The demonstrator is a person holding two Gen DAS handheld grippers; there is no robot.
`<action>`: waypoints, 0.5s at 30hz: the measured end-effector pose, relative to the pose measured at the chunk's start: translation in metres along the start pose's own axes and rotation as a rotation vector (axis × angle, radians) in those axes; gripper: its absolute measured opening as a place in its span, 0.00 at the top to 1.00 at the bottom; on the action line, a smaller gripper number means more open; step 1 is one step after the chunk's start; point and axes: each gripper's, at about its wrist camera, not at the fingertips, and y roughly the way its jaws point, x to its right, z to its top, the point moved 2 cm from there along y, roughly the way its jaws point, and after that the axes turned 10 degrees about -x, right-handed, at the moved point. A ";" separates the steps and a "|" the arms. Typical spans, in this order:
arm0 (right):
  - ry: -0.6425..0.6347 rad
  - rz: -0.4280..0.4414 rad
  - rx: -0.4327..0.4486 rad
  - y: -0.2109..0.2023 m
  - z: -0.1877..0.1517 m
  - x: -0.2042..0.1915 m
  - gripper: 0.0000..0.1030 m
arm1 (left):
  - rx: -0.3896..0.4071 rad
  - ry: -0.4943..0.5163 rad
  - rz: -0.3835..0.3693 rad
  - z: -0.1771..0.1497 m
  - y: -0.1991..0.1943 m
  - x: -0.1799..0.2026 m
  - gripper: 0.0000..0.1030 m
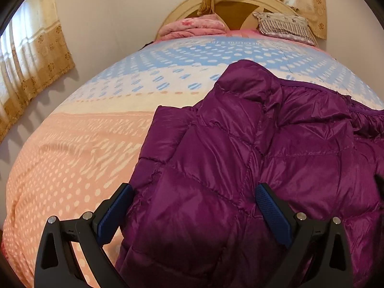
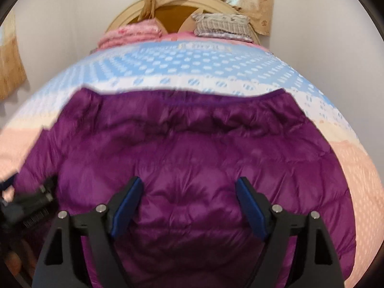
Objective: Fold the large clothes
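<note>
A purple quilted down jacket [image 1: 259, 148] lies spread on the bed; it also fills the middle of the right wrist view [image 2: 192, 158], its hem edge toward the headboard. My left gripper [image 1: 194, 192] is open and empty, just above the jacket's left edge, its left finger over the bedspread. My right gripper [image 2: 189, 187] is open and empty above the jacket's middle. The left gripper shows blurred at the left edge of the right wrist view [image 2: 36, 201].
The bed has a peach, white and blue dotted bedspread [image 1: 96, 124]. A folded pink blanket [image 1: 192, 26] and a striped pillow [image 1: 285, 25] lie at the wooden headboard [image 1: 235, 9]. Beige curtains [image 1: 31, 55] hang on the left wall and behind the headboard.
</note>
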 end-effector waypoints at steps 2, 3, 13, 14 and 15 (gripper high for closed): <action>-0.030 -0.032 -0.008 0.009 -0.004 -0.007 0.18 | -0.001 0.000 -0.006 0.001 0.000 0.000 0.01; -0.036 -0.040 -0.009 0.013 -0.005 -0.008 0.17 | -0.002 -0.003 -0.014 0.001 0.001 -0.001 0.01; -0.032 -0.052 -0.014 0.024 -0.009 -0.006 0.14 | 0.011 -0.066 -0.037 -0.007 -0.015 -0.022 0.01; -0.028 -0.044 -0.014 0.023 -0.009 -0.006 0.14 | 0.016 -0.074 -0.037 -0.008 -0.018 -0.026 0.01; -0.023 -0.029 -0.015 0.021 -0.009 -0.004 0.14 | 0.023 -0.090 -0.024 -0.012 -0.023 -0.034 0.01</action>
